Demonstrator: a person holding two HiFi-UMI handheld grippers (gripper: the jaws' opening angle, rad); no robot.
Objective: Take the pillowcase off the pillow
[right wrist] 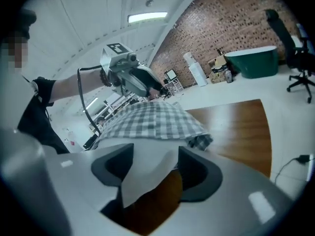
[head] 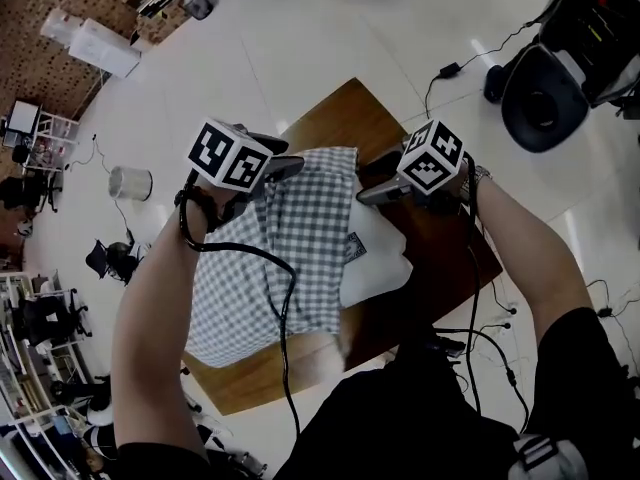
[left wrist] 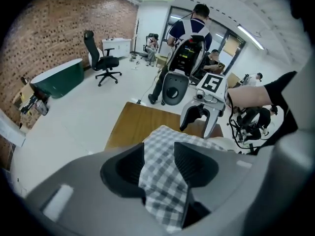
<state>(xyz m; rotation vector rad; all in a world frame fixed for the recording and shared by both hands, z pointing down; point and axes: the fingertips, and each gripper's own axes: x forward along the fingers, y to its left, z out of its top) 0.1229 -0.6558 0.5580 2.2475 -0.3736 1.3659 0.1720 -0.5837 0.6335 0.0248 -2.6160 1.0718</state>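
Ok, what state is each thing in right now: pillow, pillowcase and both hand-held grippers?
pillowcase: partly off, fabric bunched in the left hand-held gripper.
pillow: white end bared, lying on the table.
left hand-held gripper: shut on pillowcase.
right hand-held gripper: open, pillow corner between its jaws.

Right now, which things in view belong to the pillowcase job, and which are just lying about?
Job: checked pillowcase, pinched by the left gripper; white pillow, a corner between the open jaws of the right gripper; wooden table beneath.
Lying about: office chair, green tub, white bin, floor cables.
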